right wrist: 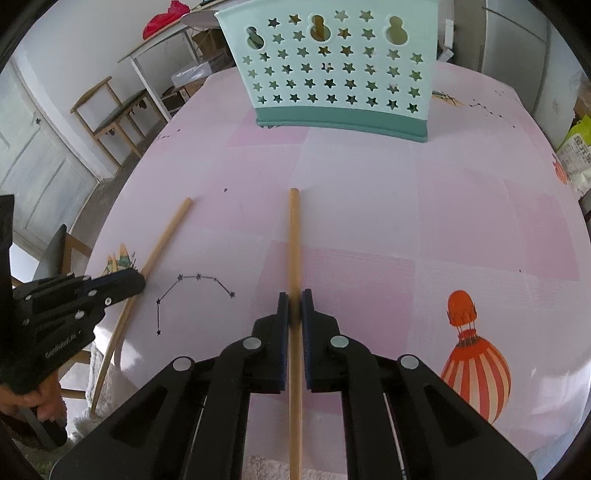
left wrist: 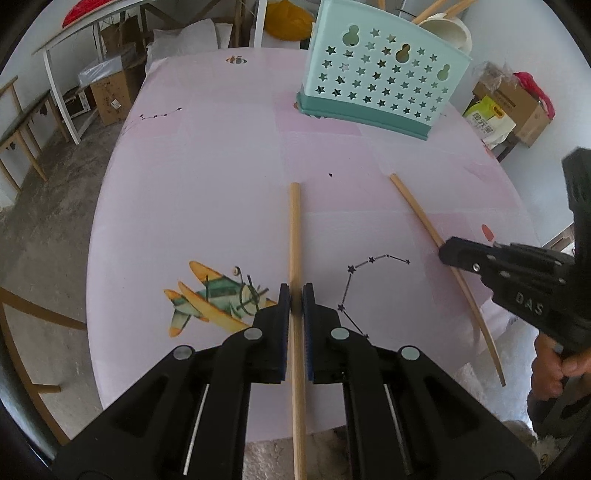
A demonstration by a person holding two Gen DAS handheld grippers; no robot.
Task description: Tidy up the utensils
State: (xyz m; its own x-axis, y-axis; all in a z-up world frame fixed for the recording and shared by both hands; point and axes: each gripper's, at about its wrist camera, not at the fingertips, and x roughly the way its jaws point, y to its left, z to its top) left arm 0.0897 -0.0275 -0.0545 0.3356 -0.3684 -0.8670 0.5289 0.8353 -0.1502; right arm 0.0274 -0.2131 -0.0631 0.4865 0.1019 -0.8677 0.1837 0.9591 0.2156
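Two long, round, pale wooden chopsticks lie on a smooth worktop (left wrist: 221,166) covered in a glossy pink and lilac sheet printed with a yellow-winged aeroplane (left wrist: 214,299), dotted star constellations and a red-and-white striped hot-air balloon (right wrist: 472,362).

The left gripper (left wrist: 295,295), black moulded plastic with round silver screw heads and blue ribbed pads, has its fingers drawn narrow onto the left wooden chopstick (left wrist: 294,229). The stick runs straight between the pads, its blunt far end pointing toward the holder and its near end passing over the worktop's edge. In the right wrist view the same gripper (right wrist: 138,282) comes in from the left and sits on that chopstick (right wrist: 168,236) partway along it.

The right gripper (right wrist: 294,299), of the same build, is likewise pinched narrow on the right wooden chopstick (right wrist: 294,236), which lies lengthwise between its pads. From the left wrist view this gripper (left wrist: 445,251) reaches in from the right, a hand (left wrist: 557,365) wrapped round its handle, and its tip covers the thin, tapering stick (left wrist: 417,206) about midway.

Beyond both sticks, well apart from them, stands a mint-green plastic utensil holder (left wrist: 380,74) with a darker teal base, its curved wall pierced by star-shaped holes and three gourd-shaped slots. More wooden sticks (left wrist: 432,11) rise from its top beside a cream, rounded cup (left wrist: 450,33).
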